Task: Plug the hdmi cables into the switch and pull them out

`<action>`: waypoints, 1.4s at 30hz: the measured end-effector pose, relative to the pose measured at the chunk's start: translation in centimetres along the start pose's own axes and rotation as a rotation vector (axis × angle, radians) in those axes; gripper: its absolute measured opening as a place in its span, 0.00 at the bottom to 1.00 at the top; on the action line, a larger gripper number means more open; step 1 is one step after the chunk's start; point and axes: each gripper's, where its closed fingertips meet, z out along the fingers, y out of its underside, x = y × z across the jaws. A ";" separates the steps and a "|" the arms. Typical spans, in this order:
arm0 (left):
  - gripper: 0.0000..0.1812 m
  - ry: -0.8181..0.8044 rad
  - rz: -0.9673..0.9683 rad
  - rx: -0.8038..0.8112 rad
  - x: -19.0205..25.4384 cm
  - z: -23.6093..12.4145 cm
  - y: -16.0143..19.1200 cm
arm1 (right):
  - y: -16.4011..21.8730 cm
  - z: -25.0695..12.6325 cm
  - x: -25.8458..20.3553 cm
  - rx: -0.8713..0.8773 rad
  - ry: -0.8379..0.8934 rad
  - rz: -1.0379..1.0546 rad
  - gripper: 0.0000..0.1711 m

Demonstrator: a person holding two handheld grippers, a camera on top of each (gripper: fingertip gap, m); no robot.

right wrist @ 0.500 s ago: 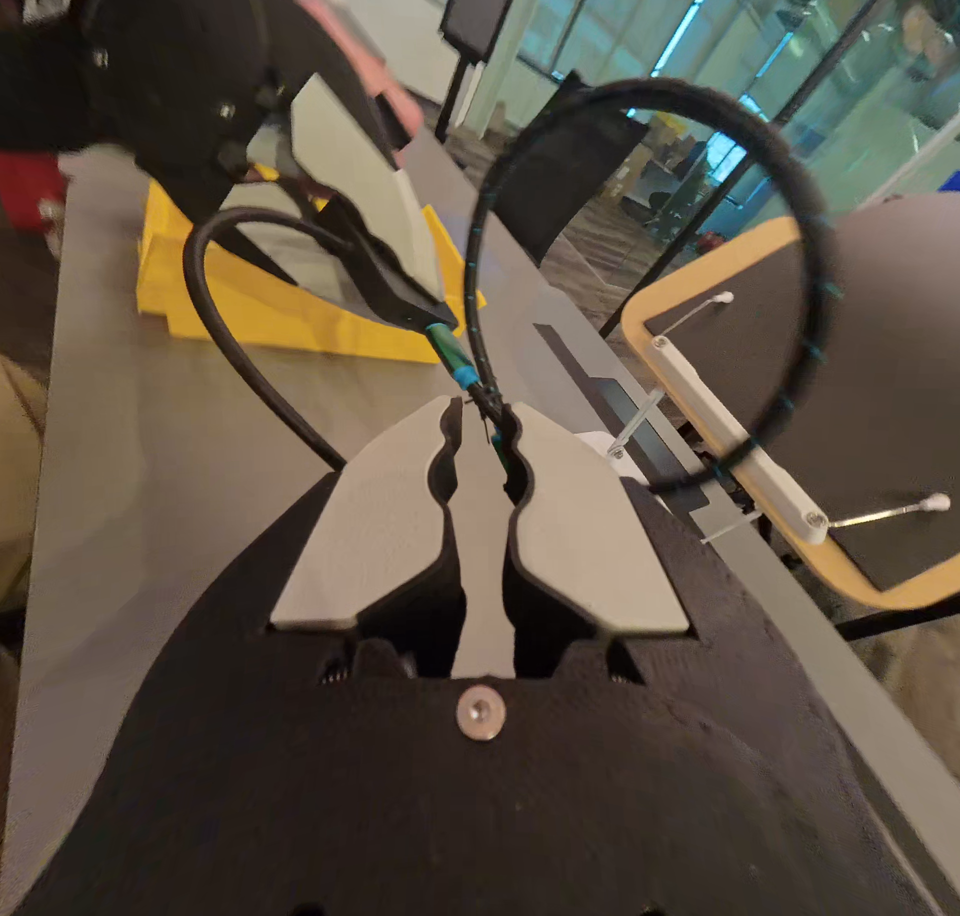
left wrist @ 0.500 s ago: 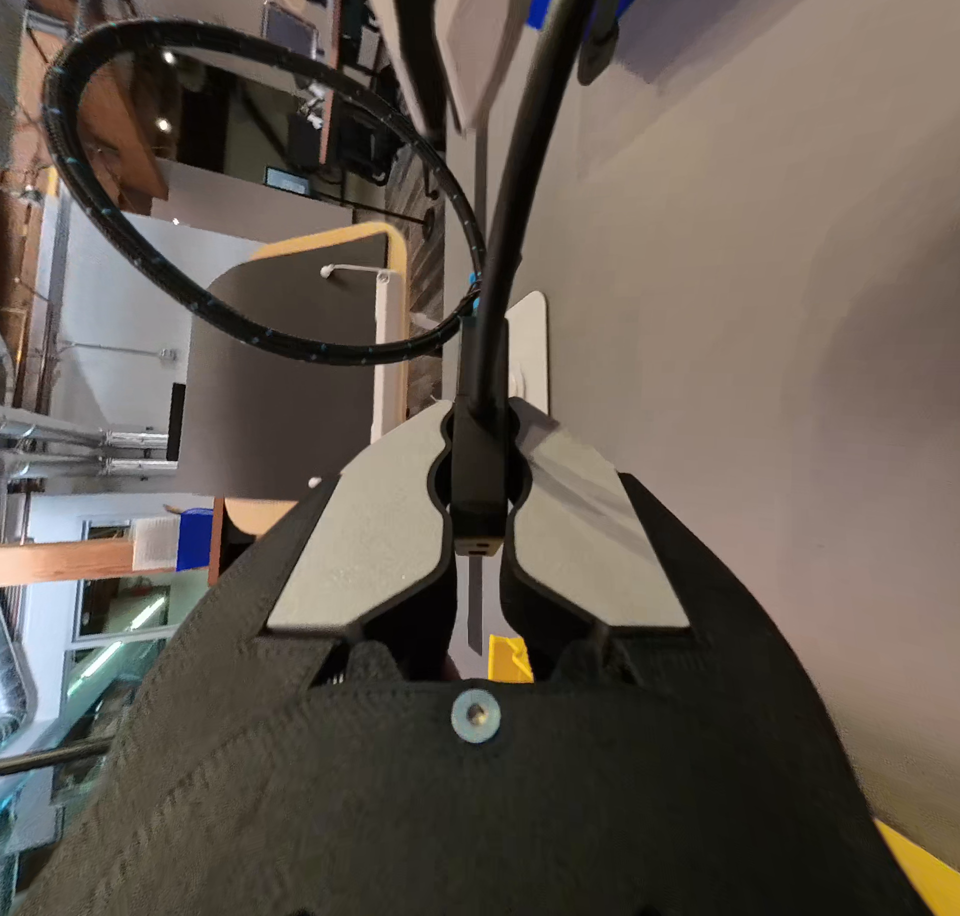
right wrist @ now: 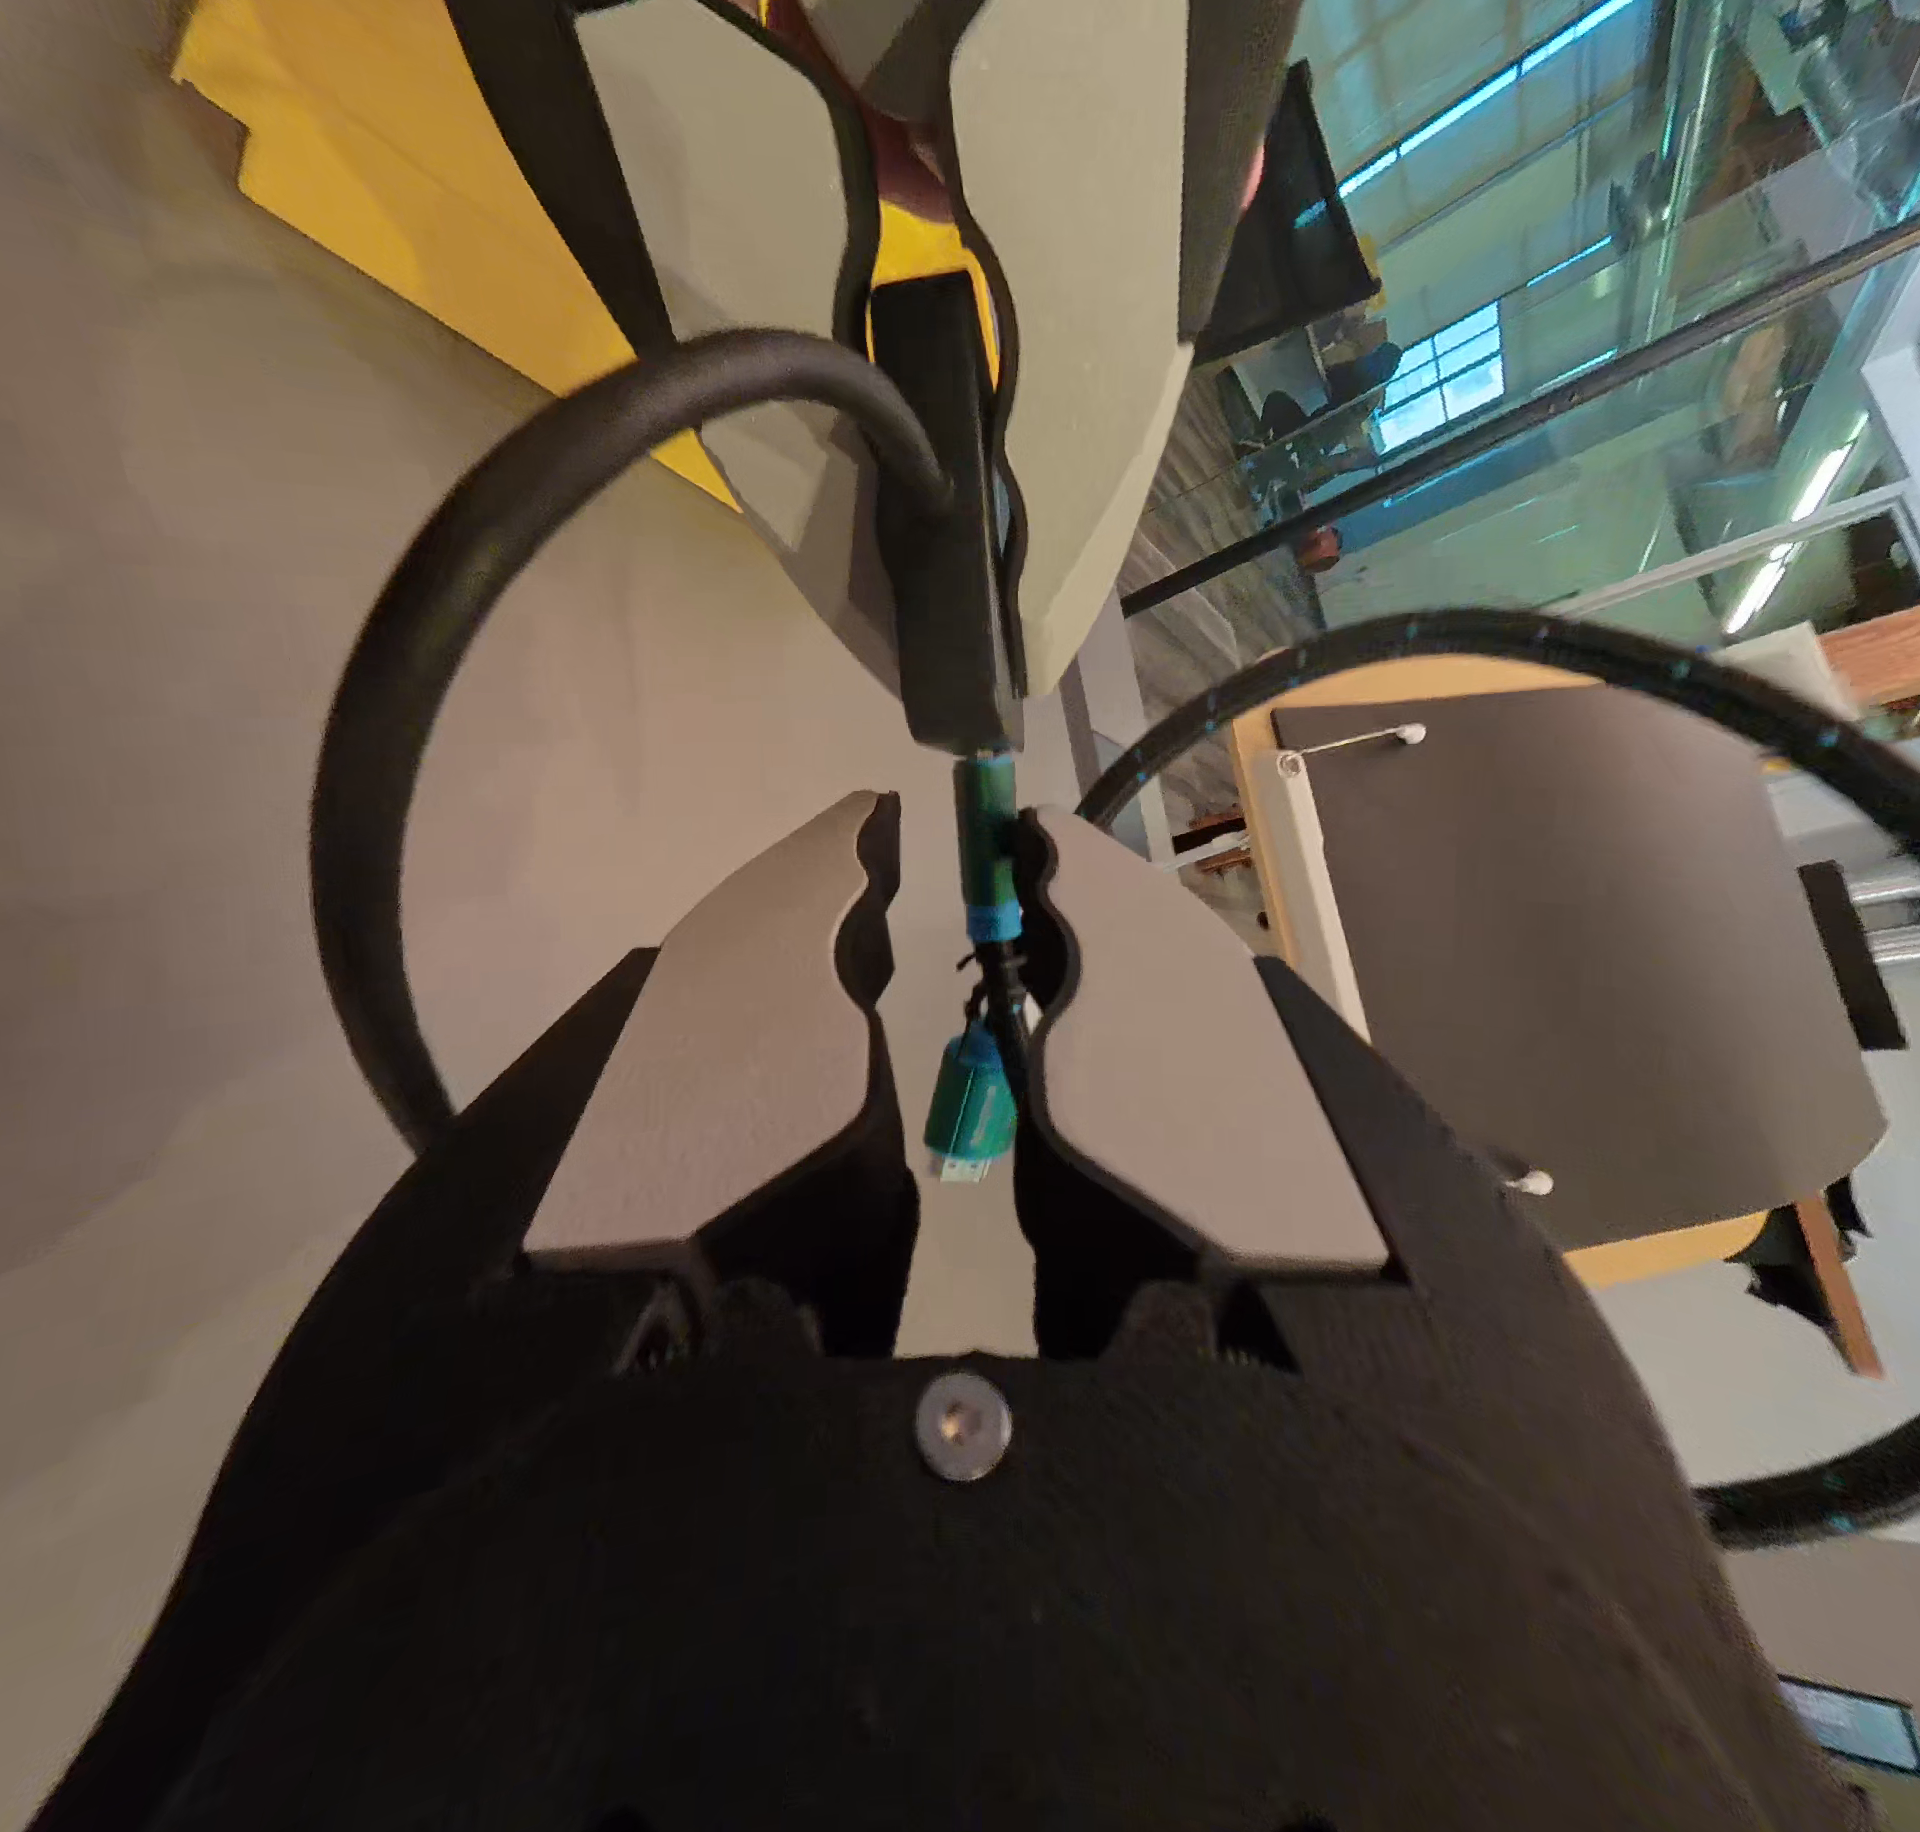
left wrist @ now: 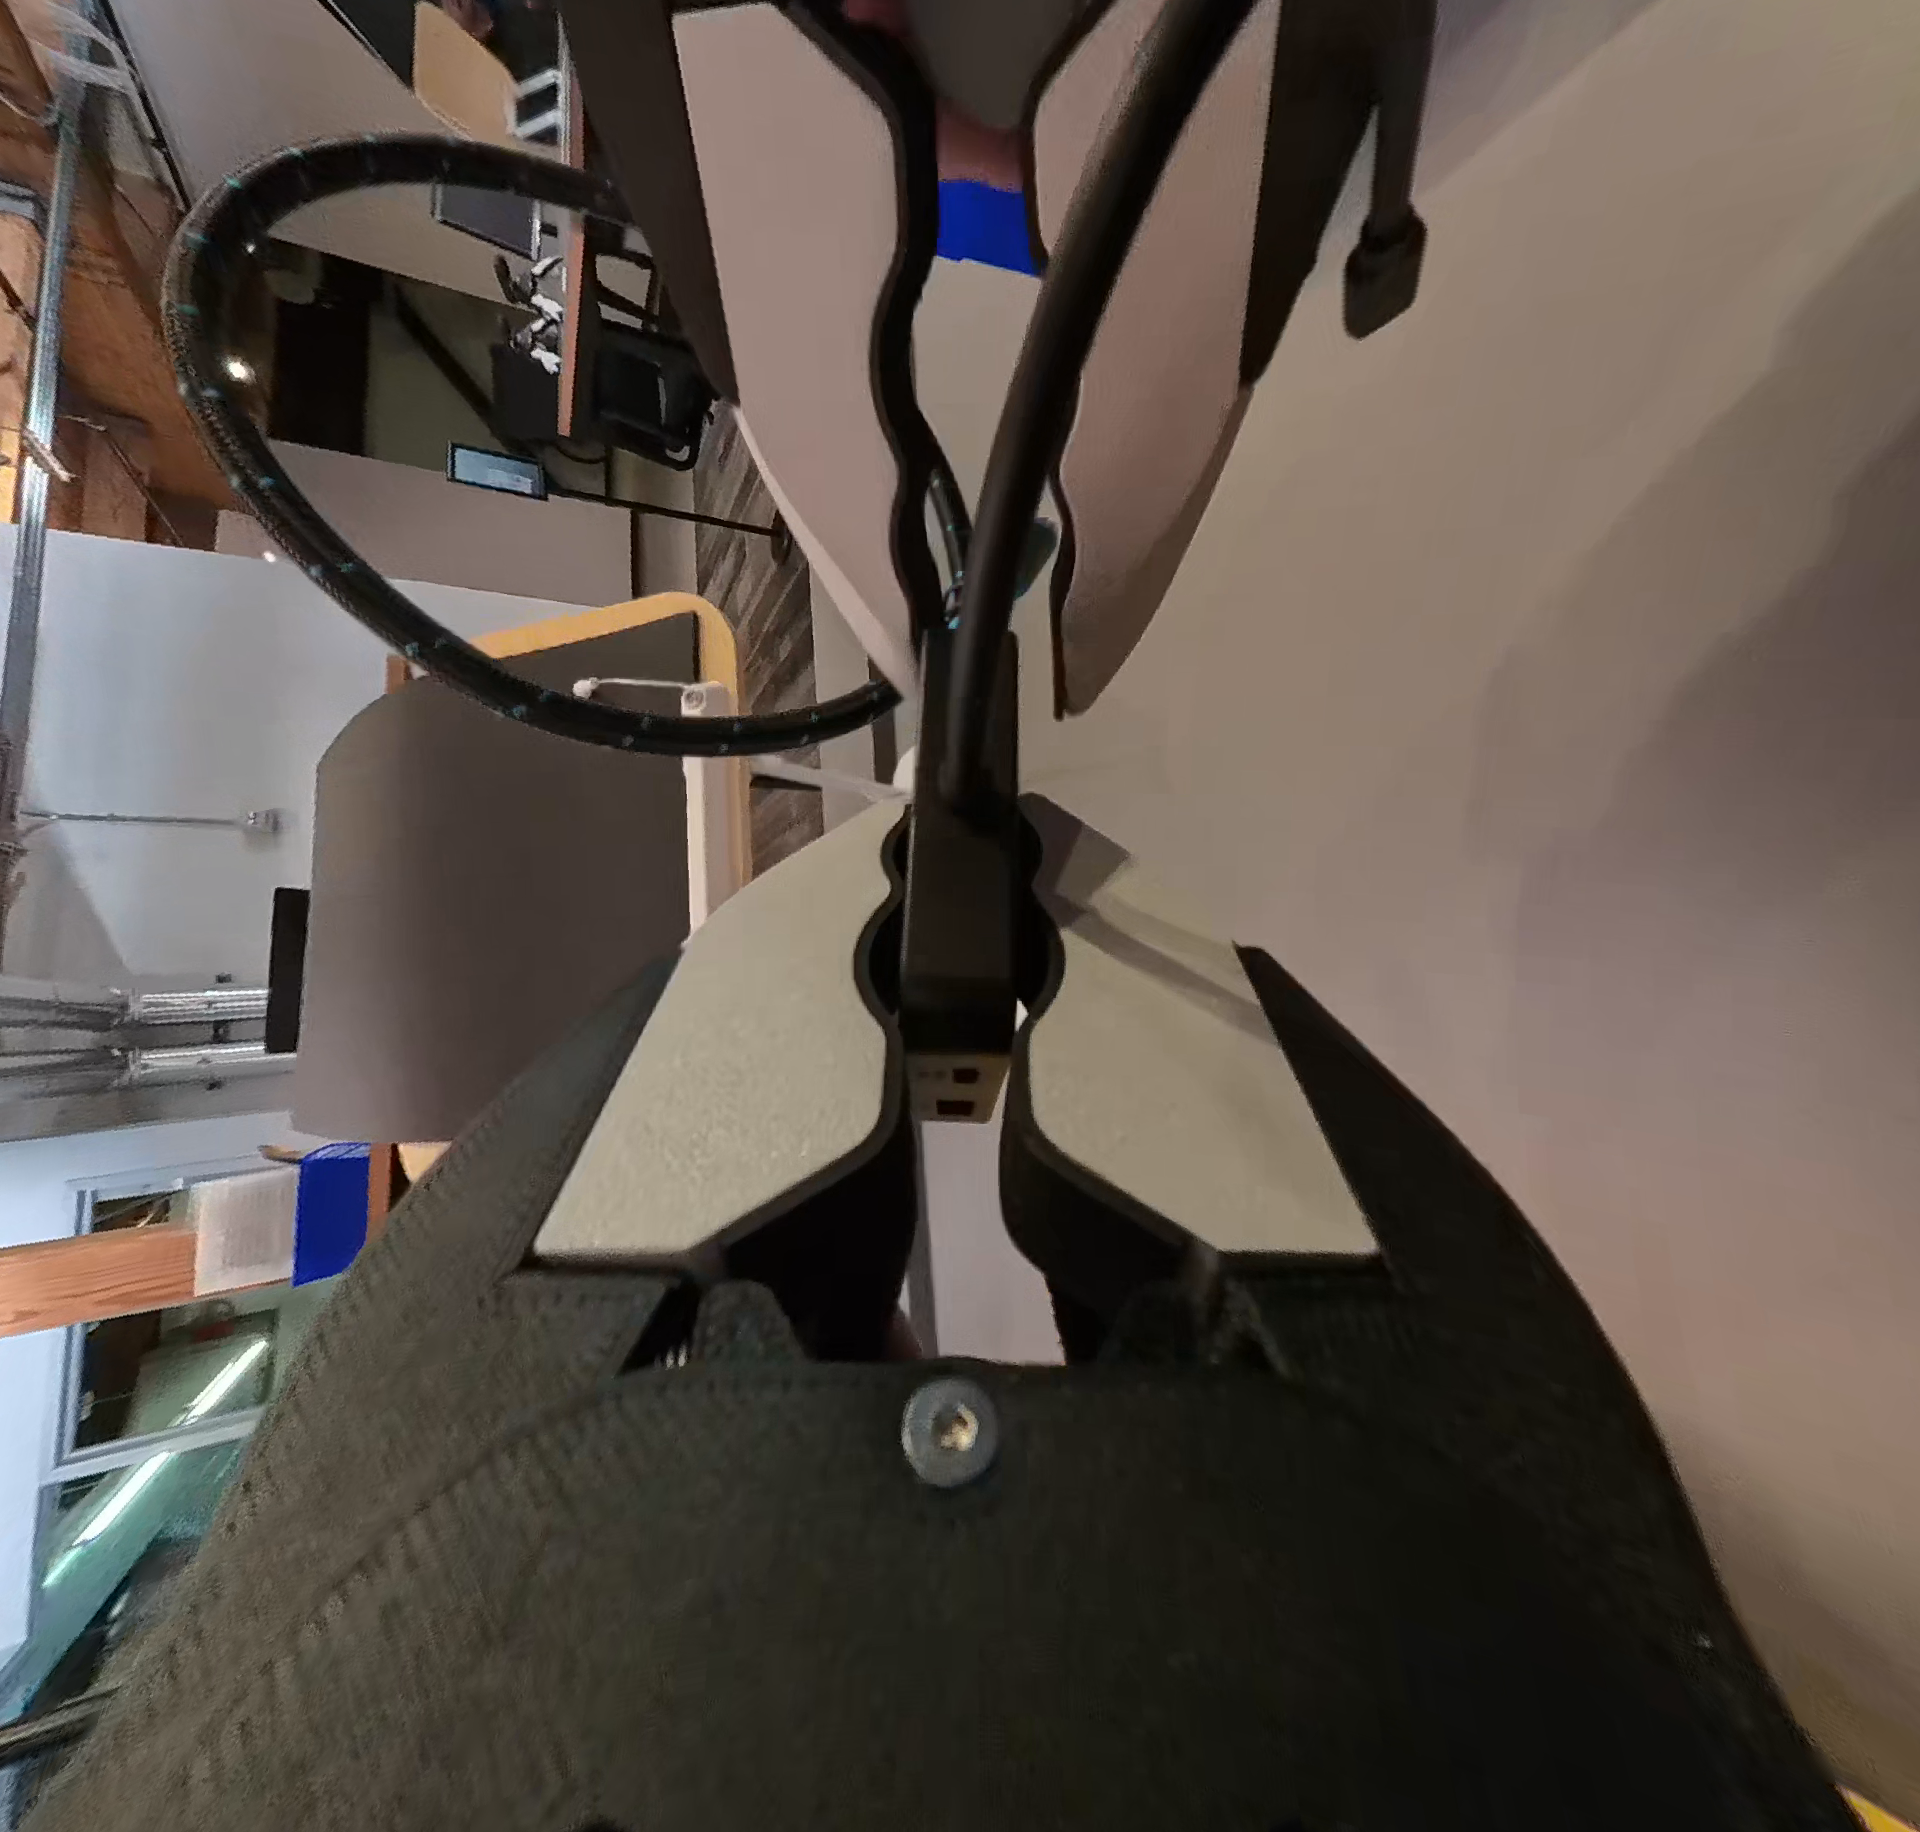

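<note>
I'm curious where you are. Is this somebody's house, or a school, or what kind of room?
Probably an open office or workshop, not a house. There are glass partition walls, desks with dark divider panels, and exposed metal pipes along a wooden ceiling. The work happens on a plain grey table.

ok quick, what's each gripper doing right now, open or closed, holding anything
Left gripper: closed on the black switch.
Right gripper: open, around the green HDMI plug, not clamping it.

Looks like an open office: grey table (right wrist: 260, 639), wood-edged dark divider panel (right wrist: 1558, 951), glass walls (right wrist: 1558, 172) with strip lights, plank flooring (left wrist: 753, 577).
</note>
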 end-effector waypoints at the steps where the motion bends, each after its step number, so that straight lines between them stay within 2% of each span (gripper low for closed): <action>1: 0.07 0.009 -0.007 0.004 0.1 -0.1 -0.1 | -0.1 0.0 0.0 -0.001 0.008 -0.015 0.10; 7: 0.07 0.036 -0.011 0.043 0.7 -0.2 -1.4 | 0.5 0.6 -0.8 -0.012 -0.042 -0.003 0.14; 10: 0.07 0.052 0.005 0.053 1.2 0.0 -2.2 | 0.8 0.6 -0.7 -0.037 -0.024 -0.019 0.05; 25: 0.07 0.116 -0.093 0.089 1.7 0.0 -2.1 | 1.5 0.3 -1.3 -0.096 -0.092 -0.017 0.06; 26: 0.08 0.106 -0.098 0.086 1.5 0.1 -2.1 | 1.9 0.4 -1.0 -0.120 -0.081 -0.013 0.05; 27: 0.08 0.096 -0.095 0.080 1.2 -0.1 -1.9 | 4.2 0.4 -0.6 -0.249 -0.059 -0.039 0.04; 28: 0.08 0.087 -0.114 0.087 0.4 -0.9 -1.9 | 6.2 0.3 -0.6 -0.308 -0.064 -0.025 0.06; 30: 0.08 0.026 -0.105 0.046 -1.7 -2.3 -1.1 | 6.6 -0.5 0.5 -0.250 -0.051 0.080 0.06; 33: 0.07 -0.006 -0.128 0.059 -3.2 -3.3 -1.3 | 4.5 -0.5 1.6 -0.214 -0.022 0.096 0.06; 36: 0.07 -0.028 -0.113 0.013 -3.8 -3.6 -0.1 | 6.7 -0.3 0.5 -0.289 -0.055 0.099 0.06; 42: 0.07 -0.088 -0.123 -0.019 -5.5 -4.8 1.1 | 10.0 -4.4 5.0 -0.359 0.052 0.250 0.06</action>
